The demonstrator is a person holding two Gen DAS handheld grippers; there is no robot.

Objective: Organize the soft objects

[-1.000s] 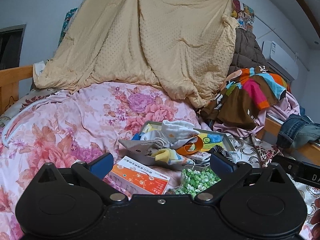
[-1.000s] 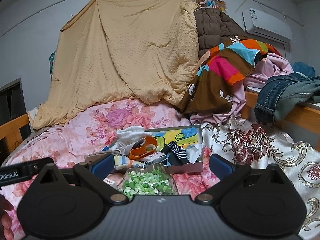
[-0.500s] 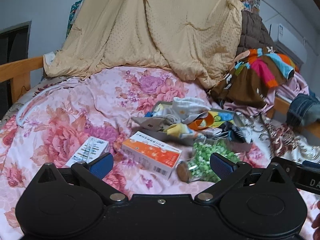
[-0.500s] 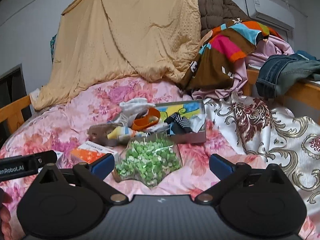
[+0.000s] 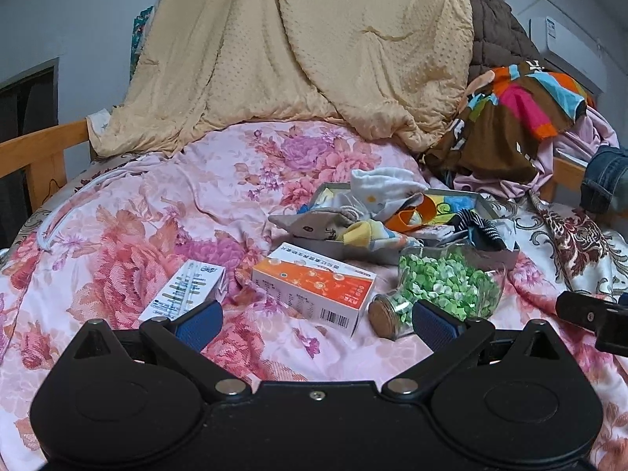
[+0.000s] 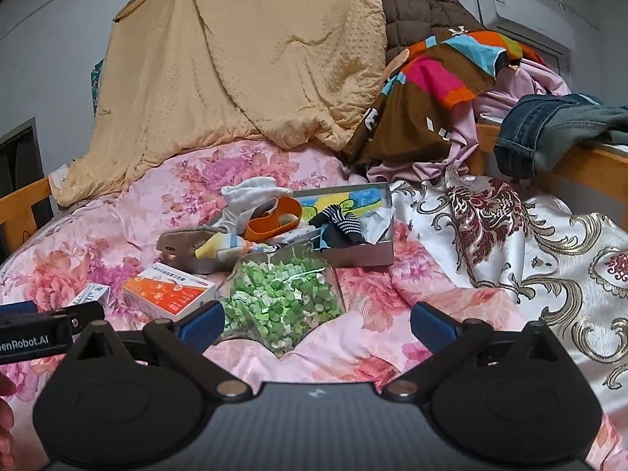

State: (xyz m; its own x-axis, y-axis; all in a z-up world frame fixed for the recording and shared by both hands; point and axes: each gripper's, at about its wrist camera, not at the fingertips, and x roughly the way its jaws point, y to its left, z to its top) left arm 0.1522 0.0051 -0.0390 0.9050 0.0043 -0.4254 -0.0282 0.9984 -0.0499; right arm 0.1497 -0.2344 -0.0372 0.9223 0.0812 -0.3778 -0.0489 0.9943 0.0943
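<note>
Both views tilted down since before; socks (image 6: pixel 337 223) in box (image 6: pixel 361 253) lie straight ahead, nearer R claw (image 6: pixel 317 320), both claws wide open & empty, L claw (image 5: pixel 317 320) too.

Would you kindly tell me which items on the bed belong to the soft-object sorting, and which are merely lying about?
Job: white cloth, striped sock, yellow sock, grey tray.
Lying about: orange box, white box, jar of green pieces, jeans.

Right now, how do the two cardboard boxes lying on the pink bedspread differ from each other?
The orange box is mostly orange on top with a barcode on its end; the white box is white with bluish print. The orange box looks wider and lies next to the jar of green pieces; the white box lies further left. Both lie flat and closed.
</note>
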